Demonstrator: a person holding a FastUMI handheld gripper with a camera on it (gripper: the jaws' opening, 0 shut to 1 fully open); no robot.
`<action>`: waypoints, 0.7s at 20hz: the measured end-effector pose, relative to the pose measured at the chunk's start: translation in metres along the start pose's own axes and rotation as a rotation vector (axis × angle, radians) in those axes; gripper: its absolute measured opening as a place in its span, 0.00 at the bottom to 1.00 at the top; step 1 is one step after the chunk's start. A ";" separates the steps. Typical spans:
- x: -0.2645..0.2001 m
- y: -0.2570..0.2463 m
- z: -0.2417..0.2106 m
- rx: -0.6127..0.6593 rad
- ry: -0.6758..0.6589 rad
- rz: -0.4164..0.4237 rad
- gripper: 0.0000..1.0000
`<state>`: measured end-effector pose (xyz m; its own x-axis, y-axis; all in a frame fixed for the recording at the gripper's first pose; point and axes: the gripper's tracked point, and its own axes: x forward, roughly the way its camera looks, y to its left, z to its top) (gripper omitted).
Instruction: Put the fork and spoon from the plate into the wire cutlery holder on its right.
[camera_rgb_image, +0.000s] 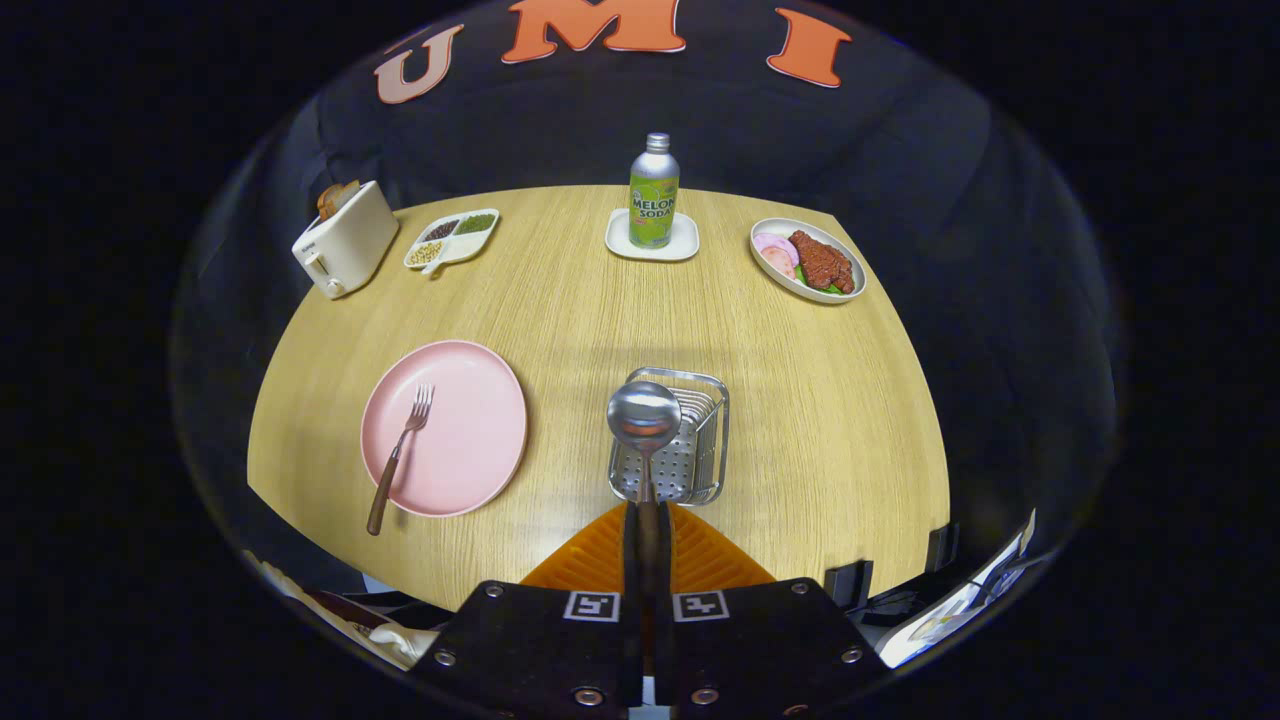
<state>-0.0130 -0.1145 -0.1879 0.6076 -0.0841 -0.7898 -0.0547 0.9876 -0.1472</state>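
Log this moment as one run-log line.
gripper: shut on spoon | spoon: held over wire cutlery holder, not yet in | fork: on pink plate | step: spoon placement pending

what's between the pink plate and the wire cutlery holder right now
Bare wooden table in the gripper view. The pink plate holds only the fork; the gripper is shut on the spoon, above the wire cutlery holder.

On my wooden table, far side: toaster with bread in its slot at 10 o'clock, divided snack tray of beans and seeds just beside it. Melon soda bottle upright on a white square coaster at 12. Oval dish of meat and ham slices at 2. Papers off the table edge at 4.
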 end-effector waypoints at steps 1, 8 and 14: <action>0.003 -0.002 0.002 -0.014 0.026 0.003 0.05; 0.023 -0.011 0.001 -0.080 0.232 0.037 0.05; 0.036 -0.011 0.001 -0.112 0.316 0.048 0.05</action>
<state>0.0098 -0.1280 -0.2140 0.3278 -0.0920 -0.9403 -0.1746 0.9722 -0.1560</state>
